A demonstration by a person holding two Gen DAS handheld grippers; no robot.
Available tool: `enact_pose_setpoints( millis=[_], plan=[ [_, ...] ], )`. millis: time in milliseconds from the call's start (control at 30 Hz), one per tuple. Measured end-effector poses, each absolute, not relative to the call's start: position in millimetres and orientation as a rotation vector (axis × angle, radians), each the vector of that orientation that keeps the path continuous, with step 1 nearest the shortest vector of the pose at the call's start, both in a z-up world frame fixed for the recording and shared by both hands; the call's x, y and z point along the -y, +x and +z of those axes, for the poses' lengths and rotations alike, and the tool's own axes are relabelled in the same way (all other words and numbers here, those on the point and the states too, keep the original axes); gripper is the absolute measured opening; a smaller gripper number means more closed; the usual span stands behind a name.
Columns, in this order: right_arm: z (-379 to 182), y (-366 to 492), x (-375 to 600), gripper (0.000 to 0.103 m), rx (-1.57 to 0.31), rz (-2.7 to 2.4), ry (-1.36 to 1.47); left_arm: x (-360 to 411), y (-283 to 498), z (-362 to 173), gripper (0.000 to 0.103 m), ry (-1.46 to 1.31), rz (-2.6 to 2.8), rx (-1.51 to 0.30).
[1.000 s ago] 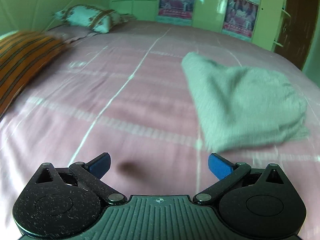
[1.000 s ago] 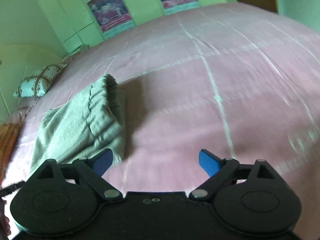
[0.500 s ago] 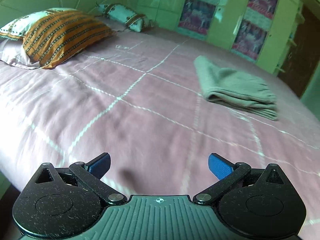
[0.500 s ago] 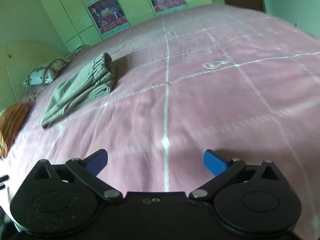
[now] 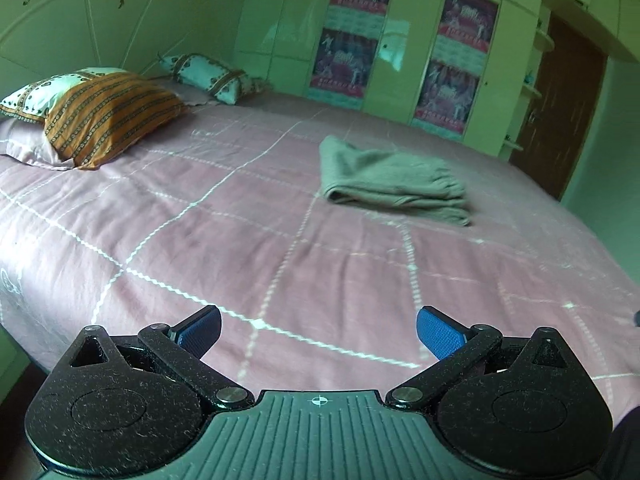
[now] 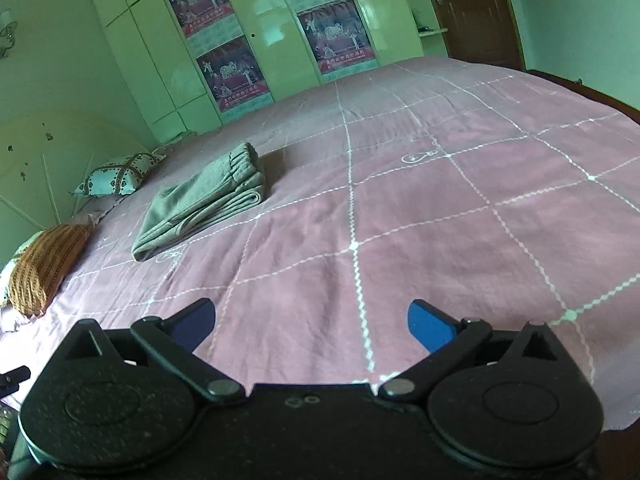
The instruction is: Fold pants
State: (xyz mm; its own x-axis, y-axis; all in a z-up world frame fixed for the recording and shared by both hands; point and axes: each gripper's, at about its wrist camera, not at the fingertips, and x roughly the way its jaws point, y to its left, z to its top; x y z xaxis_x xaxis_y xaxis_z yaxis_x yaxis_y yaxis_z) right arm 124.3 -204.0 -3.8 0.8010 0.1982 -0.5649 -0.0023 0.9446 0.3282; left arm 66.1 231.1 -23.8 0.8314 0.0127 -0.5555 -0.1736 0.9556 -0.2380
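The grey pants [image 5: 394, 180] lie folded into a compact stack on the pink bedspread [image 5: 240, 240], toward the far side of the bed. In the right wrist view the same folded pants [image 6: 204, 200] rest left of centre, elastic waistband at the far end. My left gripper [image 5: 318, 332] is open over the near part of the bed, well short of the pants, with nothing between its blue pads. My right gripper [image 6: 311, 326] is also open and empty, far from the pants, over the bedspread [image 6: 400, 220].
An orange striped pillow [image 5: 104, 116] and a white patterned pillow [image 5: 208, 78] lie at the head of the bed. A wardrobe with posters [image 5: 400, 40] stands behind the bed, a brown door [image 5: 560, 112] to its right. The bed's near edge drops off at lower left [image 5: 12, 344].
Both grippers have drawn back from the pants, which now look smaller and farther off. The pants stay folded on the bed. More of the room and pillows has come into view.
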Motion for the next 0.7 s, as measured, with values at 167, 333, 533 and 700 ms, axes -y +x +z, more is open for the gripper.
enact_pose_setpoints(
  millis=[167,333,533,700],
  plan=[
    [7.7,105.1,196.6,0.097,-0.621,0.101,0.315,-211.5,50.1,-6.9,0.103,-0.275,0.091,-0.559],
    [27.1,82.0,171.1,0.097,-0.576,0.191,0.249,-185.3,28.3,18.0,0.103,-0.279,0.051,-0.488],
    [52.0,56.0,125.8,0.097,-0.478,0.293,0.099,-167.5,8.2,26.4,0.103,-0.252,0.002,-0.451],
    [64.5,41.6,94.9,0.097,-0.418,0.330,-0.006,-165.8,6.2,26.9,0.103,-0.237,-0.003,-0.452]
  ],
)
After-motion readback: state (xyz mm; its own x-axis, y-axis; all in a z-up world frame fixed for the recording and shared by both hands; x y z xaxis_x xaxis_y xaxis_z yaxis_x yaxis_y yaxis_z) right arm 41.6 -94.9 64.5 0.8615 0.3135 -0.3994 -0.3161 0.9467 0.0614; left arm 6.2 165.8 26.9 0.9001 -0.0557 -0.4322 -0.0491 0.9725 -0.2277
